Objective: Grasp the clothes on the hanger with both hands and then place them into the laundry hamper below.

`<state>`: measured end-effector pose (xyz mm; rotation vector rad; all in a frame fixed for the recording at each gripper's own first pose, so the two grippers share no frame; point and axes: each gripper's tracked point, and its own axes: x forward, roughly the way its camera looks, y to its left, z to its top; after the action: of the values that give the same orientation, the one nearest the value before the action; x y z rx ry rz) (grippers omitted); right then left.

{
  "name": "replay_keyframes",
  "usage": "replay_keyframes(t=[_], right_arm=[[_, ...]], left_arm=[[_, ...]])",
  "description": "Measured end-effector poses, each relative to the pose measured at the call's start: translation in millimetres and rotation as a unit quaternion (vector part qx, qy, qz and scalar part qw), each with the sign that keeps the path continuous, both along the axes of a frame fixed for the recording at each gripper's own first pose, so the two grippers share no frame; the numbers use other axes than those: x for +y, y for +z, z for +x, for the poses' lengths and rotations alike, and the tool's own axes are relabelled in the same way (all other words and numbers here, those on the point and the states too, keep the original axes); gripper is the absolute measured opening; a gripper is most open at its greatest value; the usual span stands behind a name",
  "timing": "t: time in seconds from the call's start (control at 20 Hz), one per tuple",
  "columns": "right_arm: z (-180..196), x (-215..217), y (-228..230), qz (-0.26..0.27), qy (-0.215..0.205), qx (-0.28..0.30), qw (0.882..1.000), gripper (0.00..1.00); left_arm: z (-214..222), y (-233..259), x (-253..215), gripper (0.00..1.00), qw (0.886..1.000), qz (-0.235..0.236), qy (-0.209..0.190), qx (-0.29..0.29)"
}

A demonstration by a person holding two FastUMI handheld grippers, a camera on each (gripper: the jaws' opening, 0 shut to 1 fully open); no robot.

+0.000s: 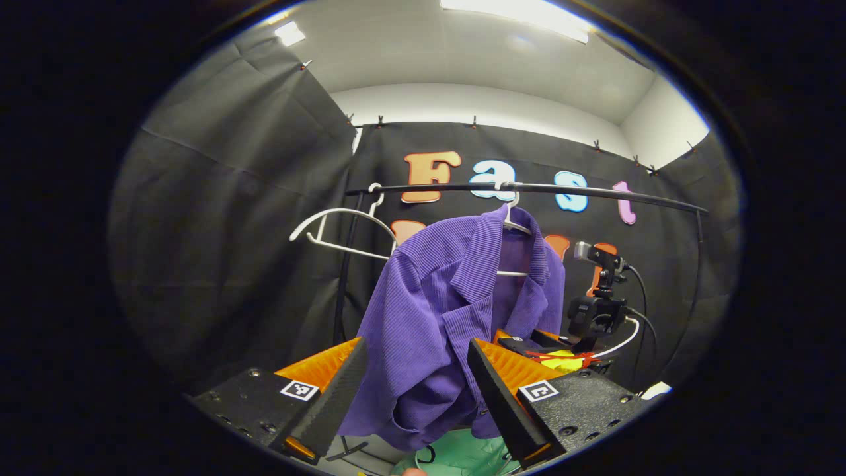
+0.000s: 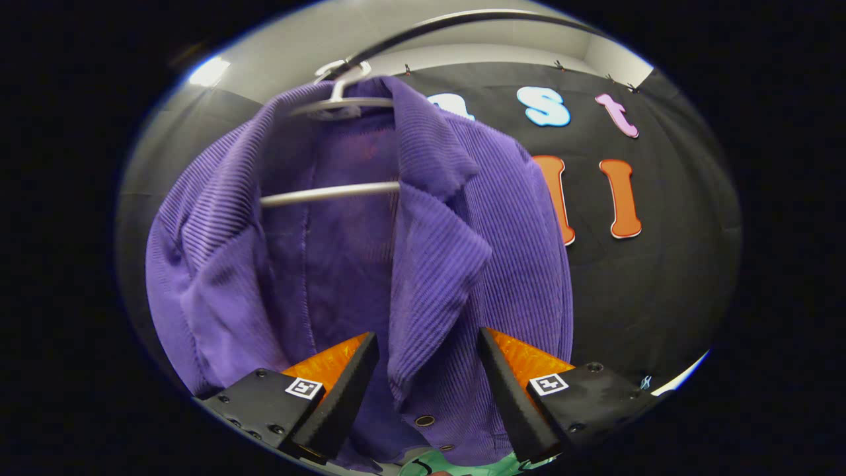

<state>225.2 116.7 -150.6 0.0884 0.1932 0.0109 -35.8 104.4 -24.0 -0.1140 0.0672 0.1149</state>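
A purple ribbed shirt [image 1: 436,311] hangs on a white hanger [image 1: 512,221] from a black rail [image 1: 529,189]. In the left gripper view my left gripper [image 1: 416,357] is open, its fingers either side of the shirt's front panel, close to the cloth. The right gripper view has the same shirt [image 2: 423,251] up close on its hanger [image 2: 330,193]; my right gripper [image 2: 429,350] is open around the front placket and lapel. The other gripper [image 1: 555,350] appears past the shirt's right edge in the left gripper view. A green hamper [image 1: 462,456] lies below, partly hidden.
An empty white hanger [image 1: 337,228] hangs at the rail's left end. A black upright post [image 1: 345,277] holds up the rail on the left. A small camera on a black mount [image 1: 598,291] with cables stands right of the shirt. The hamper's green edge [image 2: 456,465] peeks under the shirt.
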Motion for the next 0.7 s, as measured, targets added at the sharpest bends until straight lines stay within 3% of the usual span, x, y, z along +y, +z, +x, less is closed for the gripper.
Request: replay_keyframes(t=[0.1, 0.15, 0.25, 0.35, 0.4, 0.45, 0.5, 0.65, 0.7], right_arm=[[9, -32, -11, -0.008, -0.016, 0.011, 1.0, 1.0], [13, -45, -7, -0.001, -0.013, 0.004, 1.0, 0.95], [14, -70, 9, 0.023, -0.005, -0.009, 1.0, 0.53], [-3, -78, 35, 0.057, 0.04, -0.039, 0.997, 0.1], [-11, -85, 47, 0.058, 0.055, -0.053, 0.995, 0.05], [-21, -94, 54, 0.053, 0.07, -0.057, 0.995, 0.07], [-32, -99, 59, 0.052, 0.09, -0.059, 0.993, 0.02], [-74, -95, 93, 0.079, 0.167, -0.088, 0.979, 0.12], [-87, -96, 107, 0.084, 0.187, -0.104, 0.973, 0.07]], left_arm=[[-8, 2, -10, 0.91, 0.999, 0.002, 0.036, -0.005], [-11, 0, -13, 0.91, 0.998, 0.006, 0.055, -0.006], [-12, -7, -19, 0.95, 0.996, 0.011, 0.089, 0.001], [-5, -13, -33, 0.92, 0.995, 0.01, 0.102, 0.004], [0, -16, -43, 0.95, 0.995, 0.007, 0.1, 0.005], [7, -20, -52, 0.95, 0.996, 0.002, 0.094, 0.008], [14, -25, -62, 0.95, 0.996, -0.004, 0.083, 0.01], [44, -36, -96, 0.95, 0.999, -0.034, 0.036, 0.013], [56, -40, -106, 0.95, 0.999, -0.042, 0.018, 0.014]])
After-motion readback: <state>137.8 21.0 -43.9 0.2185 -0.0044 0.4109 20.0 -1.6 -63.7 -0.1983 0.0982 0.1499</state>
